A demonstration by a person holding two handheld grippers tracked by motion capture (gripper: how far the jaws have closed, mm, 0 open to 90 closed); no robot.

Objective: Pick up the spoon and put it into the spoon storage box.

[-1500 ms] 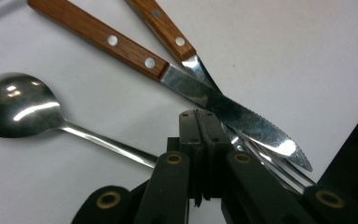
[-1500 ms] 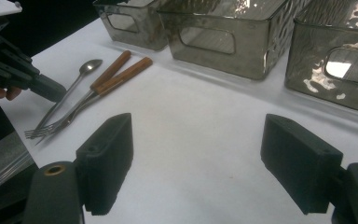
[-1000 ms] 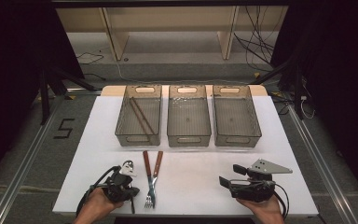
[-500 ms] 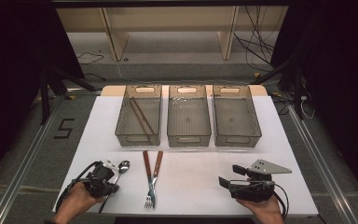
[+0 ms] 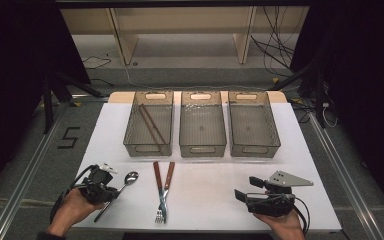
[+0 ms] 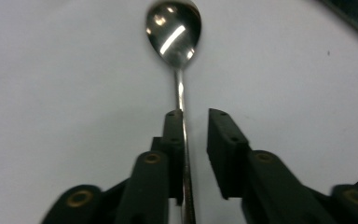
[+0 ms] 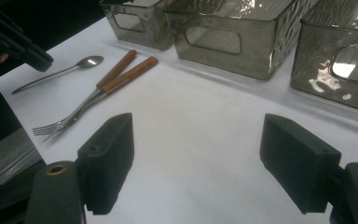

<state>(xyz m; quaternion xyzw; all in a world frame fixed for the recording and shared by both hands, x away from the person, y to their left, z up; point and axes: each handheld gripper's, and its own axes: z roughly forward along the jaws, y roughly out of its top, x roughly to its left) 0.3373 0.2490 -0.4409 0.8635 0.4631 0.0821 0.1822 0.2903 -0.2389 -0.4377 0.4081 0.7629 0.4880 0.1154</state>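
Observation:
A metal spoon [image 5: 128, 179] lies on the white table [image 5: 205, 200] at the front left, its bowl pointing away from the person. In the left gripper view the spoon [image 6: 173, 30] has its handle running between the jaws of my left gripper [image 6: 196, 116], close against one pad and clear of the other. These jaws have just been opening and do not clamp the handle. Seen from above, my left gripper [image 5: 111, 191] sits at the spoon's handle. My right gripper [image 5: 245, 189] rests at the front right, wide open [image 7: 198, 123] and empty.
Two wooden-handled forks [image 5: 162, 192] lie side by side to the right of the spoon. Three clear bins stand in a row at the back; the left bin [image 5: 130, 137] holds a pair of chopsticks [image 5: 151, 125]. The table's front edge is close to both hands.
My left hand has moved left, away from the forks, taking the spoon along. Its jaws have parted off the handle, and the spoon now lies on the table. The right gripper kept still.

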